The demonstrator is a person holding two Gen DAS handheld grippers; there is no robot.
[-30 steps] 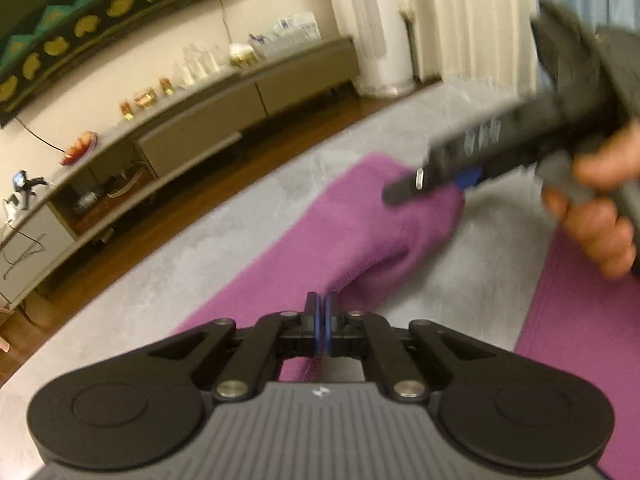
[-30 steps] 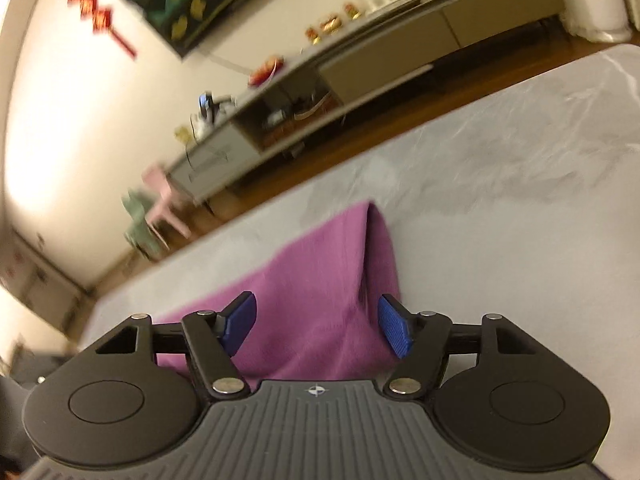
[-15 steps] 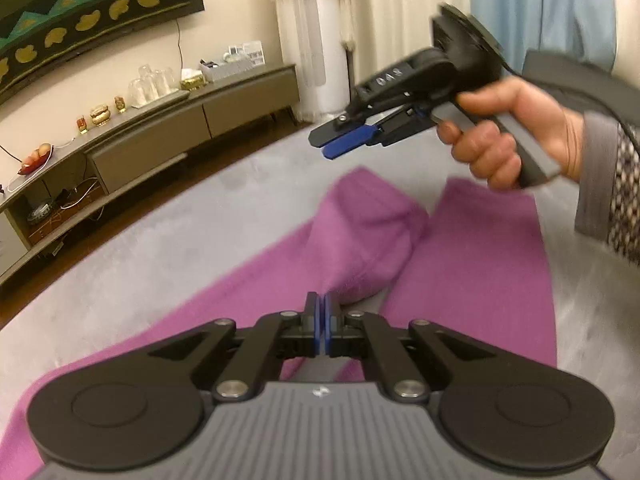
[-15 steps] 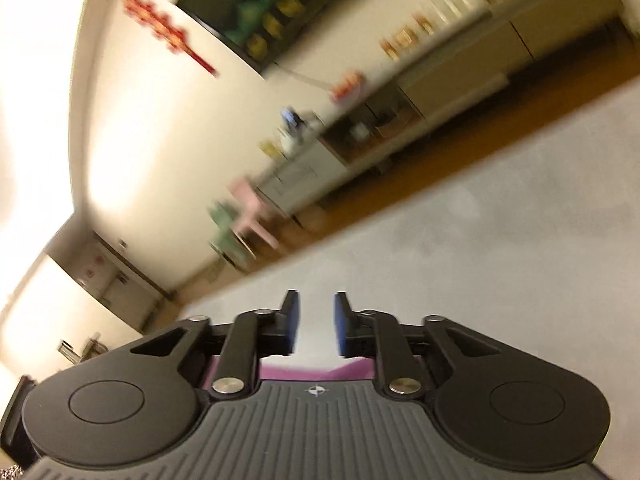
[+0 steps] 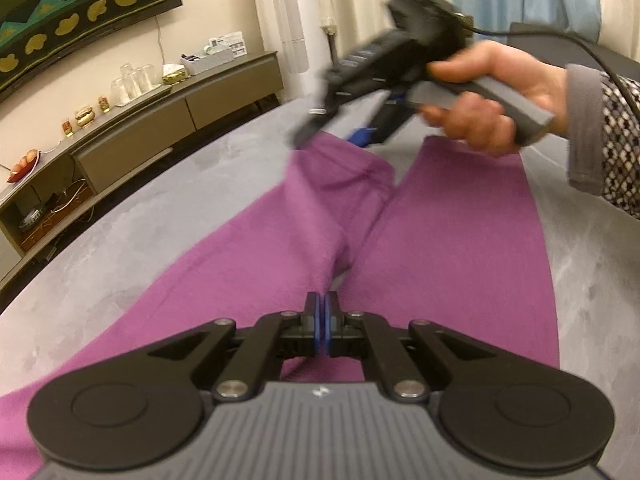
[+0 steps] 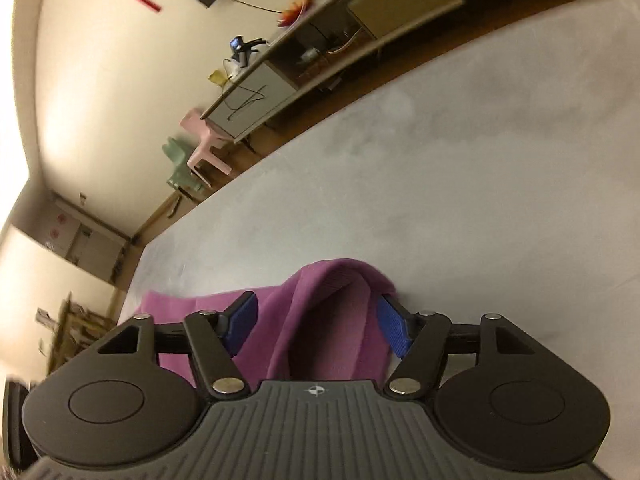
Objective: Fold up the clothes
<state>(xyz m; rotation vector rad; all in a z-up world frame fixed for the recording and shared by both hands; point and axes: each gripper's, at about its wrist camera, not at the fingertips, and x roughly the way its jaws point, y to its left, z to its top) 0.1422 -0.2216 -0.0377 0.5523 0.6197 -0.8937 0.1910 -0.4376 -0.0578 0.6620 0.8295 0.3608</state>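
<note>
Purple trousers [image 5: 448, 240] lie spread on a grey table [image 5: 168, 208], the two legs running away from me. My left gripper [image 5: 322, 322] is shut on the purple cloth near the crotch. My right gripper [image 5: 340, 136], blurred in the left wrist view, is over the far end of the left leg [image 5: 340, 184]. In the right wrist view my right gripper [image 6: 316, 326] is open, its blue pads [image 6: 240, 320] on either side of a raised fold of the leg end [image 6: 332, 312].
A long low sideboard [image 5: 152, 116] with glasses and ornaments stands along the far wall beyond the table edge. Small pink and green chairs [image 6: 200, 148] stand on the floor. Bare grey tabletop [image 6: 440, 184] extends around the trousers.
My right gripper has come down from above the table onto the end of the left leg and opened wider around a raised fold. My left gripper stays shut on the cloth.
</note>
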